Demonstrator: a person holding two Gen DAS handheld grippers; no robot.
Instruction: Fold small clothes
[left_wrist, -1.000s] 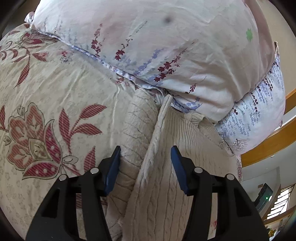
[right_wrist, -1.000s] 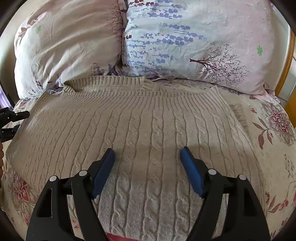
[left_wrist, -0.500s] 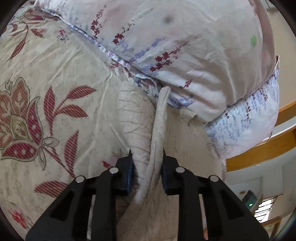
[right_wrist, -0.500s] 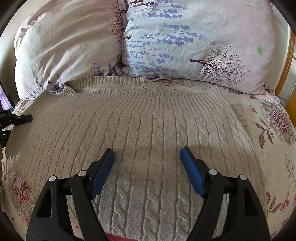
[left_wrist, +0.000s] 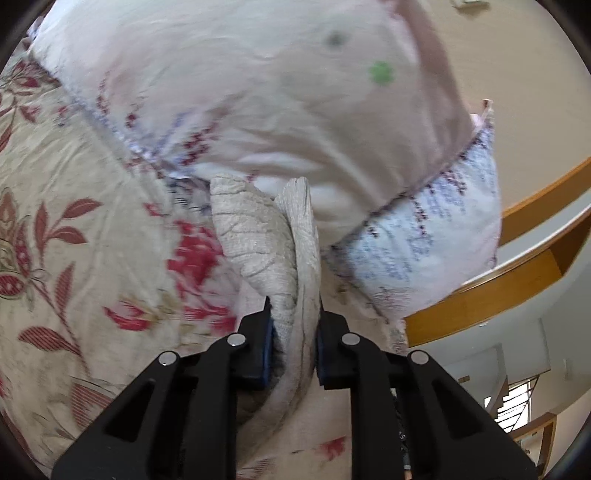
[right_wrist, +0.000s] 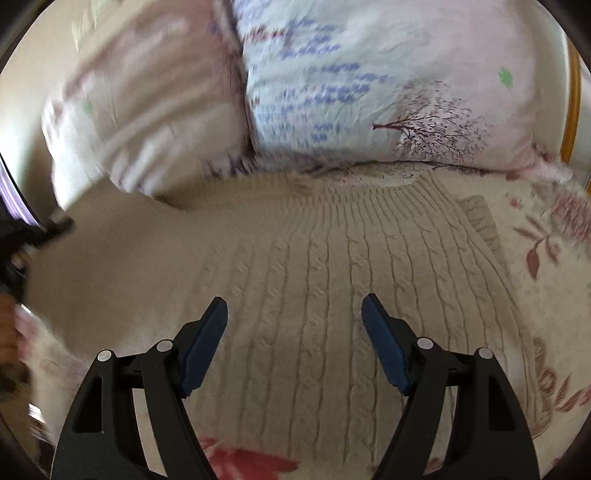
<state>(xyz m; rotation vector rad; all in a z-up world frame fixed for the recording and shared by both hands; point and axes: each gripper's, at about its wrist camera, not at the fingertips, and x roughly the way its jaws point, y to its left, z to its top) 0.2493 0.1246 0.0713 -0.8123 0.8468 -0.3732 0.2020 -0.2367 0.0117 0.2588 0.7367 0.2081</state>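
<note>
A beige cable-knit sweater (right_wrist: 332, 280) lies spread on the floral bedsheet (right_wrist: 554, 258), its ribbed edge toward the pillows. My left gripper (left_wrist: 293, 317) is shut on the sweater's left edge (left_wrist: 266, 240) and holds it lifted off the bed, the knit bunched and sticking up between the fingers. It shows at the far left of the right wrist view (right_wrist: 44, 236), blurred. My right gripper (right_wrist: 295, 314) is open and empty, hovering just above the middle of the sweater.
Two floral pillows (right_wrist: 369, 85) lean against the headboard behind the sweater; one also fills the top of the left wrist view (left_wrist: 277, 92). A wooden bed frame (left_wrist: 498, 291) runs along the right. A red flower print (right_wrist: 243, 461) shows near the sweater's near edge.
My left gripper shut on the sweater's left edge, then lifted it off the bedsheet. The sweater's left side has risen and shifted. My right gripper stays open over the middle.
</note>
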